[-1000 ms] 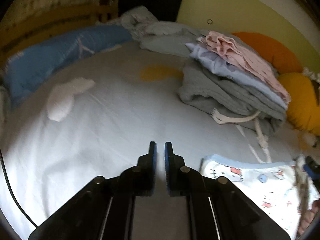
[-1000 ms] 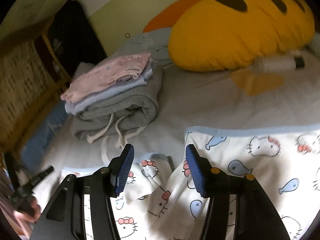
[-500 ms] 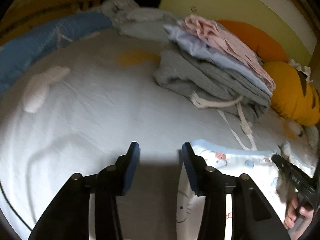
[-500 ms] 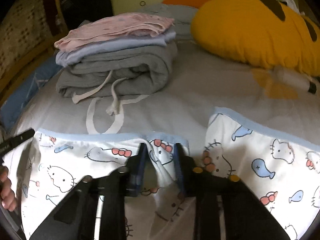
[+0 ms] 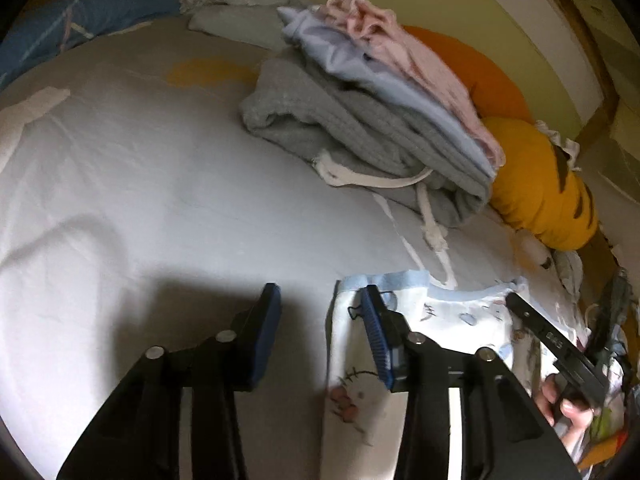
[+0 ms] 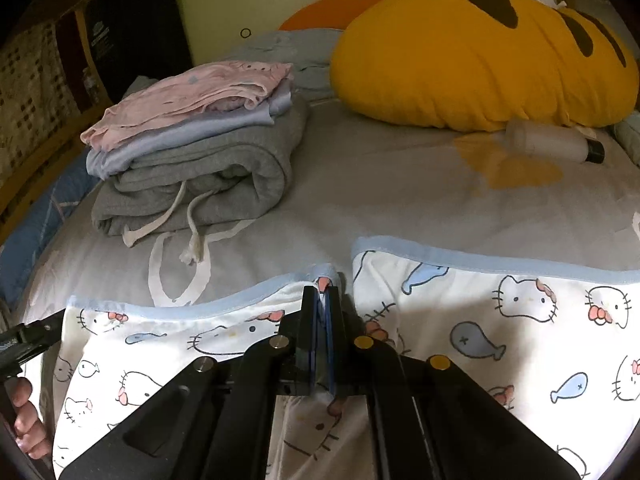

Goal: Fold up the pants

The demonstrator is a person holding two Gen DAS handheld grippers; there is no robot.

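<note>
My right gripper (image 6: 325,300), spread a second ago, now pinches the pants (image 6: 520,320) at the crotch. My left gripper (image 5: 320,320), previously pressed together, has just been narrowing, straddling the hem unclamped. Only the right view shows the bottle (image 6: 552,144).

Your right gripper (image 6: 325,300) has its jaws pinched on the pants (image 6: 500,320) at the hem edge between the two legs, one leg spreading to each side of the jaws on the bed (image 6: 380,184). Beyond those jaws to the left sits the stack of folded clothes (image 6: 200,148), and beyond to the right the pillow (image 6: 472,60) with a bottle (image 6: 552,144) before it. Your left gripper (image 5: 320,320) straddles the pants' outer corner, its jaws having just been closing, with bare bed to their left.
</note>
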